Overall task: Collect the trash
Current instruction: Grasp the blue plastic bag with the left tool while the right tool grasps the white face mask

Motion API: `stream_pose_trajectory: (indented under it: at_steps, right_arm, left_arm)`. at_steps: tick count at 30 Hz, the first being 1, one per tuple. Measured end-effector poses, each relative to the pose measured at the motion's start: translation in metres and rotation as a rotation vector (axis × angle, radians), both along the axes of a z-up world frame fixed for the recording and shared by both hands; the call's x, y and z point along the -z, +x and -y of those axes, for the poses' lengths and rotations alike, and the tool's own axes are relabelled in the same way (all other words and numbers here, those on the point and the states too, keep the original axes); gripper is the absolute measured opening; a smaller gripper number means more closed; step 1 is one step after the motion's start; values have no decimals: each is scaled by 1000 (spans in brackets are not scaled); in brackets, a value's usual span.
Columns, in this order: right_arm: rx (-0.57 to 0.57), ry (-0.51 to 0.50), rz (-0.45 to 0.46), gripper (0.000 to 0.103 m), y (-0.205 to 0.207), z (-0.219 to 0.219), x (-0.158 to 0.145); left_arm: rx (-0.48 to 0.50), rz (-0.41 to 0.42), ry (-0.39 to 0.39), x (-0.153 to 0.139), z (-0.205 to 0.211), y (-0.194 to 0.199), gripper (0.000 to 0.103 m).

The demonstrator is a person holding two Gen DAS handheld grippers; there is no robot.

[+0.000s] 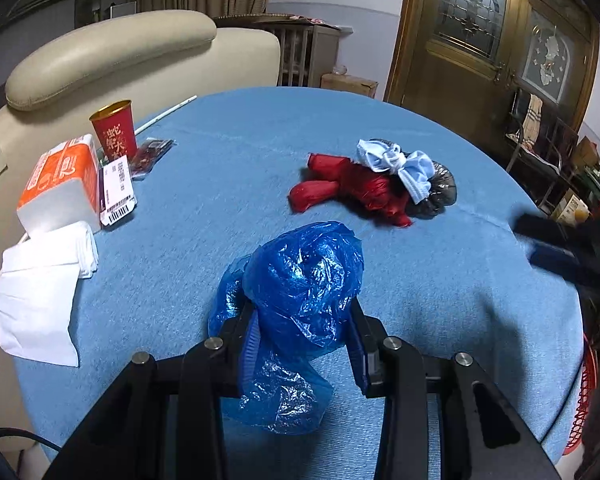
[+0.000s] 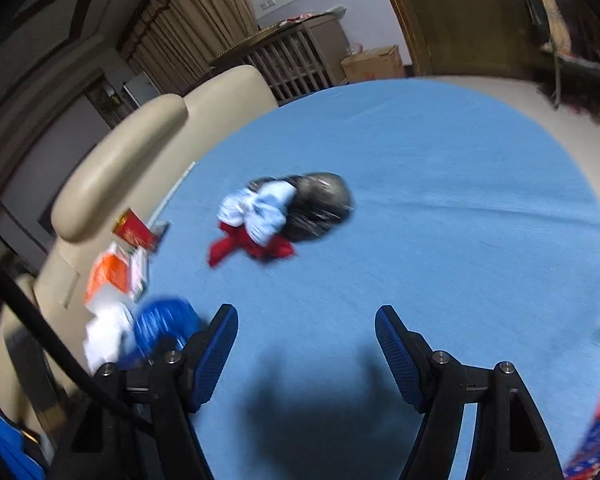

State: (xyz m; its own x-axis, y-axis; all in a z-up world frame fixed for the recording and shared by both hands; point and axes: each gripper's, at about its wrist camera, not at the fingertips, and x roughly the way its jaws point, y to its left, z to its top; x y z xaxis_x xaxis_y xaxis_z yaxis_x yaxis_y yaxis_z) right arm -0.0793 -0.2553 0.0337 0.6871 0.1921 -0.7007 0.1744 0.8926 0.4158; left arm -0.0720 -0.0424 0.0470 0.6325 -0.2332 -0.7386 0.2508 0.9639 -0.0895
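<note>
Left wrist view: blue plastic bag point(image 1: 300, 280) is sitting bottom centre, clamped in my left gripper point(image 1: 300, 322), pads pressing its crumpled waist. Next trash, the red, pale-blue and black pile point(image 1: 380, 184), is lying upper right of it on the blue tablecloth point(image 1: 220, 184), long axis running left-right. Right wrist view is showing my right gripper point(image 2: 306, 330) apart and empty, pile point(image 2: 284, 216) straight ahead at centre; I judge this hand nearer.

The left tongs point(image 1: 304, 320), black-armed with ribbed blue pads, clamp a crumpled blue plastic bag point(image 1: 300, 280). The right tongs point(image 2: 306, 320) stand wide apart, gripping nothing.
</note>
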Motion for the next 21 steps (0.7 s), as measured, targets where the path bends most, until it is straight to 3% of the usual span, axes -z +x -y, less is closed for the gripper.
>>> stream_pose_trajectory:
  at_steps: [8, 14, 16, 18, 21]
  right_arm:
    - [-25, 37, -18, 74, 84, -23, 2]
    - [-15, -12, -42, 72, 129, -33, 9]
    - [-11, -21, -64, 64, 139, -35, 14]
    - [-9, -19, -87, 37, 146, -34, 21]
    - [-13, 6, -95, 31, 148, -32, 29]
  left_arm:
    - [10, -4, -11, 4, -4, 1, 40]
    - [17, -11, -17, 5, -6, 3, 40]
    - [18, -12, -16, 5, -6, 3, 40]
    - [19, -12, -17, 5, -6, 3, 40]
    - [19, -13, -16, 5, -7, 3, 40]
